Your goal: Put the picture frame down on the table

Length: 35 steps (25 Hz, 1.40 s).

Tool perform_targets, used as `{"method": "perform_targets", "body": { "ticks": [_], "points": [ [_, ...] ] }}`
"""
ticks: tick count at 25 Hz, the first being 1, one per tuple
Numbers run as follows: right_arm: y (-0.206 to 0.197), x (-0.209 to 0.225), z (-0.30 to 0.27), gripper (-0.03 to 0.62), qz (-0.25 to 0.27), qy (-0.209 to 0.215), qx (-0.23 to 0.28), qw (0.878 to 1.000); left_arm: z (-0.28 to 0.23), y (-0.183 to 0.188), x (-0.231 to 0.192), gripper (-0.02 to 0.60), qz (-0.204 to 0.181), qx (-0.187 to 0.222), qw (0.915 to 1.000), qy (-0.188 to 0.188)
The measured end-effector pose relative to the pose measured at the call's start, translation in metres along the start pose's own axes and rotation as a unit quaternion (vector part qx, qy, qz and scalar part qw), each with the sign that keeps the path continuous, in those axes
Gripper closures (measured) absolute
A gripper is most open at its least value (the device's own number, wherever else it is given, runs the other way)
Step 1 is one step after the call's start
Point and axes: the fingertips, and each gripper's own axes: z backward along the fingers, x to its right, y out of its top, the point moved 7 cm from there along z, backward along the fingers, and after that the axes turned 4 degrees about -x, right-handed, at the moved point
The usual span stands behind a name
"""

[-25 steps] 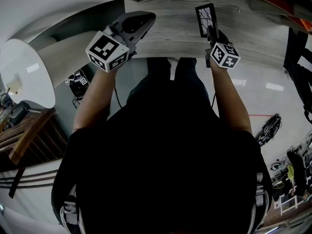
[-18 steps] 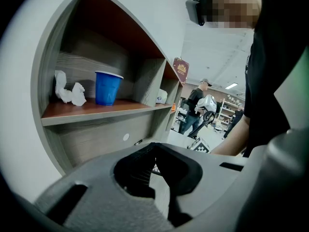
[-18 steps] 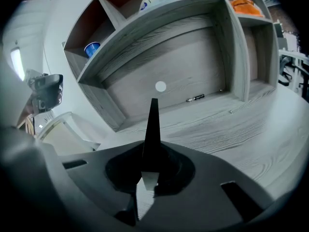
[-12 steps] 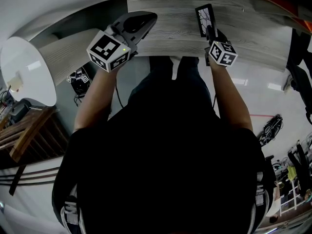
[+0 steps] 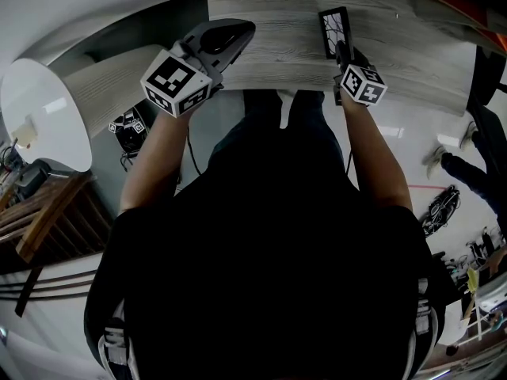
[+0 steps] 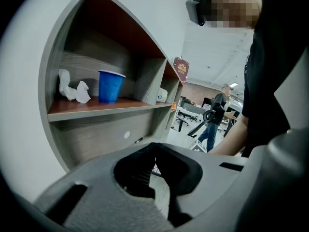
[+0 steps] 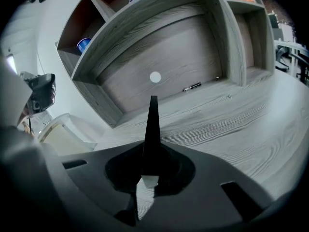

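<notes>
Gripping a thin black picture frame point(image 5: 334, 32) over the grey wood-grain tabletop point(image 5: 277, 58)

The right gripper point(image 7: 149, 170) has its jaws closed on the near end of the frame. In the right gripper view the frame shows edge-on, as a narrow black blade rising straight up from between the jaws, with a small pale corner at its foot. In the head view it stands close to upright just beyond the gripper's marker cube, and its face carries a branching pattern. The gripper covers the frame's lower edge, so it cannot be told whether the frame touches the tabletop.

The left gripper point(image 5: 242, 30) hangs over the left part of the tabletop, well apart from the frame. In the left gripper view its jaws are together with nothing between them.

A grey wood shelf unit point(image 6: 101, 129) stands at the back of the tabletop. On one of its shelves, a blue paper cup point(image 6: 110, 86) stands upright beside a crumpled white tissue point(image 6: 71, 88). A dark pen point(image 7: 191, 87) lies on the tabletop against the unit's back panel, near a small white round disc point(image 7: 155, 77) set in that panel. A round white table point(image 5: 40, 109) stands off to the person's left.
</notes>
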Motion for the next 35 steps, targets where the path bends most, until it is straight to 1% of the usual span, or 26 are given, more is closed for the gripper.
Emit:
{"method": "perform_targets", "body": {
  "ticks": [3,6,8,12,17,20,24,26,29,35],
  "points": [
    [-0.002,0.004,0.000,0.576,-0.007,0.002,0.001,1.000,-0.001,0.000,0.002,0.563,-0.003,-0.001,1.0000,-0.002],
    [-0.003,0.005,-0.001,0.576,-0.028,0.008,0.004,1.000,0.000,-0.002,0.001,0.563,-0.002,-0.004,1.0000,-0.002],
    [-0.005,0.008,-0.002,0.576,-0.050,0.015,0.006,0.999,0.000,-0.003,0.001,0.563,-0.001,-0.005,1.0000,-0.002],
    [-0.012,0.021,-0.002,0.571,-0.111,0.025,0.015,0.993,-0.004,-0.001,0.006,0.563,-0.007,-0.010,0.9999,-0.008],
    [-0.021,0.025,-0.005,0.565,-0.154,0.034,0.021,0.987,-0.002,-0.003,0.007,0.563,-0.006,-0.011,0.9999,-0.008],
    [-0.025,0.029,-0.007,0.562,-0.191,0.042,0.024,0.980,-0.002,-0.004,0.006,0.563,-0.002,-0.011,0.9999,-0.007],
    [-0.027,0.032,-0.009,0.556,-0.228,0.050,0.027,0.972,-0.003,-0.005,0.007,0.563,0.001,-0.012,0.9999,-0.008],
    [-0.029,0.034,-0.010,0.553,-0.256,0.056,0.026,0.965,-0.004,-0.005,0.010,0.563,-0.003,-0.015,0.9998,-0.010],
    [-0.033,0.037,-0.013,0.543,-0.307,0.066,0.028,0.949,-0.008,-0.005,0.014,0.563,-0.010,-0.020,0.9996,-0.015],
    [-0.038,0.042,-0.016,0.539,-0.351,0.080,0.024,0.933,-0.013,-0.005,0.016,0.563,-0.014,-0.021,0.9995,-0.020]
  ]
}}
